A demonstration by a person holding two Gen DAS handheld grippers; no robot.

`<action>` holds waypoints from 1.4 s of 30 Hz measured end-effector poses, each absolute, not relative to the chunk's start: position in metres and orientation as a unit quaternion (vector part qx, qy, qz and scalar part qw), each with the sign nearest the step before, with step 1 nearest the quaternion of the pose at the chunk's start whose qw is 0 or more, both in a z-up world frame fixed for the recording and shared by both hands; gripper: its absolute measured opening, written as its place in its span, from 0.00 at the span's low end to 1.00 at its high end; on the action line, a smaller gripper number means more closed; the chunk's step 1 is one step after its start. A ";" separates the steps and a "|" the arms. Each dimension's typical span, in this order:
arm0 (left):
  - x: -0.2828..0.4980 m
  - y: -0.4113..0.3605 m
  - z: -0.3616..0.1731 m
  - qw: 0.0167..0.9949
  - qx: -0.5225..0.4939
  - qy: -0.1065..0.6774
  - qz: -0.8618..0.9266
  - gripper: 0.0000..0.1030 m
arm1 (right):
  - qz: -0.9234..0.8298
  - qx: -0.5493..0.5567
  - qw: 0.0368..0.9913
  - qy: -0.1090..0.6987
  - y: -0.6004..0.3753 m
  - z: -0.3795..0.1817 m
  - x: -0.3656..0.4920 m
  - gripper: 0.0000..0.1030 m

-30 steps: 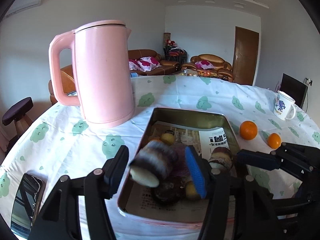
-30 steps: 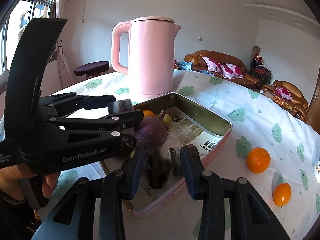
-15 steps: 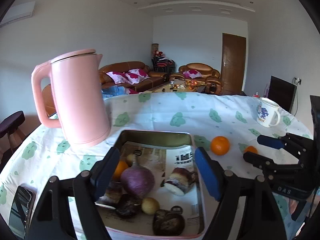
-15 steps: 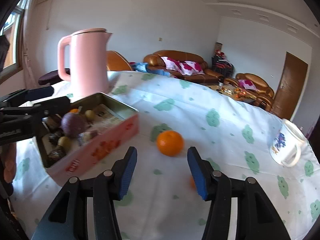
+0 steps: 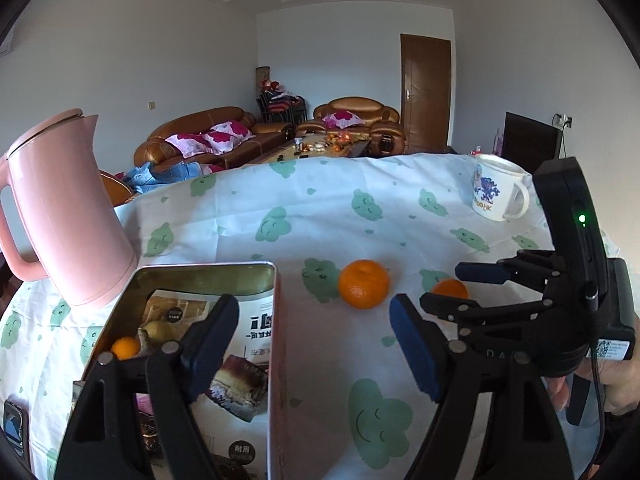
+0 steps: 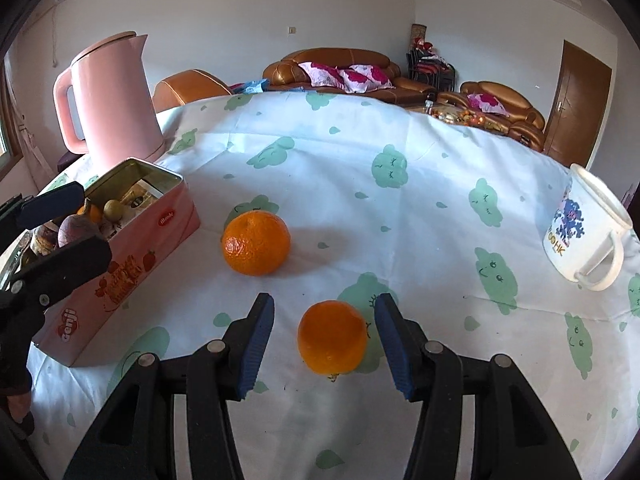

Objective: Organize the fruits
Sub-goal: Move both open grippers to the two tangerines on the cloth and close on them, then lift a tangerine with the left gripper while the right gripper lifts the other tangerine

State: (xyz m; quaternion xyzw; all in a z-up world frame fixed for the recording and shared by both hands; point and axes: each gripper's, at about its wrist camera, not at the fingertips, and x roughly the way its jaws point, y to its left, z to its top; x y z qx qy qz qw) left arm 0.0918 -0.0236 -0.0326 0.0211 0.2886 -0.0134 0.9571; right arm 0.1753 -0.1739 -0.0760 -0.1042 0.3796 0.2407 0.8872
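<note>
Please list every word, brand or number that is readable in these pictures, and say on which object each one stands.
"Genji": on the pink side of the tin box, near its lower corner.
Red oval label higher on the same side: too small to read.
"HK": on the white mug, under its blue picture; the letters before it are unclear.
Printed paper lining the tin: characters too blurred to read.
QR sticker on the right gripper: unreadable.

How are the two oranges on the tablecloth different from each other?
The far orange looks bigger than the near orange. The far orange lies nearer the pink tin; the near orange sits between the open fingers of the right gripper, untouched. Both rest on the tablecloth.
</note>
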 end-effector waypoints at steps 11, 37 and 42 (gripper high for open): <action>0.124 -0.056 -0.042 0.945 0.037 0.321 -0.045 0.78 | 0.200 -0.073 0.903 0.373 -0.200 -0.074 0.187 0.36; 0.211 -0.073 -0.089 0.903 0.013 0.428 -0.027 0.48 | 0.207 -0.008 0.909 0.361 -0.229 -0.069 0.196 0.36; 0.200 -0.073 -0.087 0.907 0.006 0.419 -0.042 0.47 | 0.210 -0.004 0.911 0.354 -0.231 -0.068 0.194 0.36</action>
